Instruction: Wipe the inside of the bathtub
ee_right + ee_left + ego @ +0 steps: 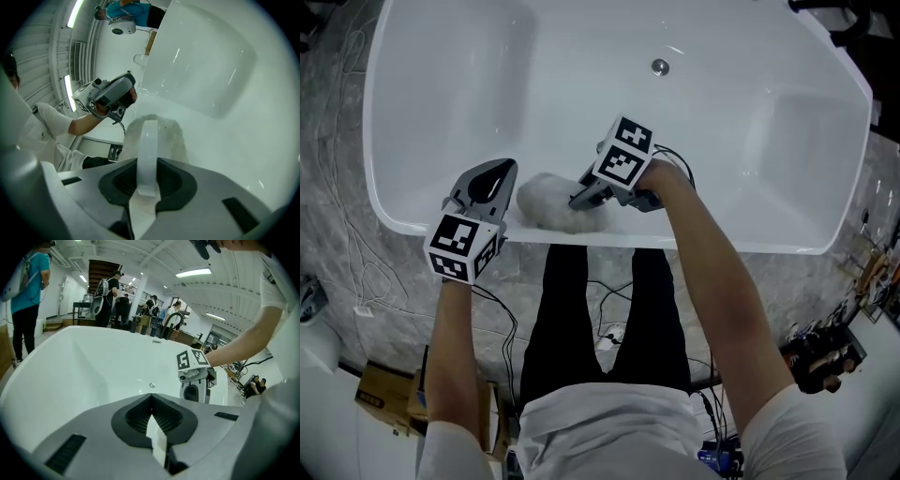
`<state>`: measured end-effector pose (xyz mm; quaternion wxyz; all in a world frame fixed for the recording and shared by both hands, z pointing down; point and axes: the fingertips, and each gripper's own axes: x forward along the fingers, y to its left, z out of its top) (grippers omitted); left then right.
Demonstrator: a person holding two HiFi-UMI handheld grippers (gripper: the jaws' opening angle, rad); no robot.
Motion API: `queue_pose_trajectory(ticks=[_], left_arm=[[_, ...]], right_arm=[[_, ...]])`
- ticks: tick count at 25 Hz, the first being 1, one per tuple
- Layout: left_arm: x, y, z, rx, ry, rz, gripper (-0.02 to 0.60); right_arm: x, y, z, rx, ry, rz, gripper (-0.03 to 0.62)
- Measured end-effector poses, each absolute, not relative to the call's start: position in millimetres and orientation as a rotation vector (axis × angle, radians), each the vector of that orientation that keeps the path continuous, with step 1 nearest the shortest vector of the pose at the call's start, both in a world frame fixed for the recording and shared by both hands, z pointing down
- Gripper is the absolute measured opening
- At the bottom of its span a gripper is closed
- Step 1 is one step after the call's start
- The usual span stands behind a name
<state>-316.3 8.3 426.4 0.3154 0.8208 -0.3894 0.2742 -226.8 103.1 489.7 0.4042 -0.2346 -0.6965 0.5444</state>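
A white bathtub [722,246] fills the head view, with its drain [660,67] at the far side. A fluffy white cloth [546,200] lies against the inside of the near wall, just below the rim. My right gripper [581,199] points left into the cloth and is shut on it; in the right gripper view the cloth [173,136] bulges just past the jaws [149,125]. To the cloth's left, my left gripper [494,173] hovers over the near rim, shut and holding nothing. In the left gripper view the left gripper [152,416] faces the tub's inside [93,362] and the right gripper [194,385].
The person's legs in black trousers [600,309] stand against the tub's near side. Cables [356,253] trail over the marbled floor, and a cardboard box [386,394] sits at lower left. Several people [110,298] stand beyond the tub's far rim.
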Motion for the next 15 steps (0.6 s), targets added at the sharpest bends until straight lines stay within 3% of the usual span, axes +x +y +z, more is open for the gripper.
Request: queue_pose_trajectory(ticks=[15], left_arm=[[-215,15,423,2.229,-0.923,0.713,0.006]], right_arm=[[-117,113,490,-0.616,-1.8,1.363,0.095]])
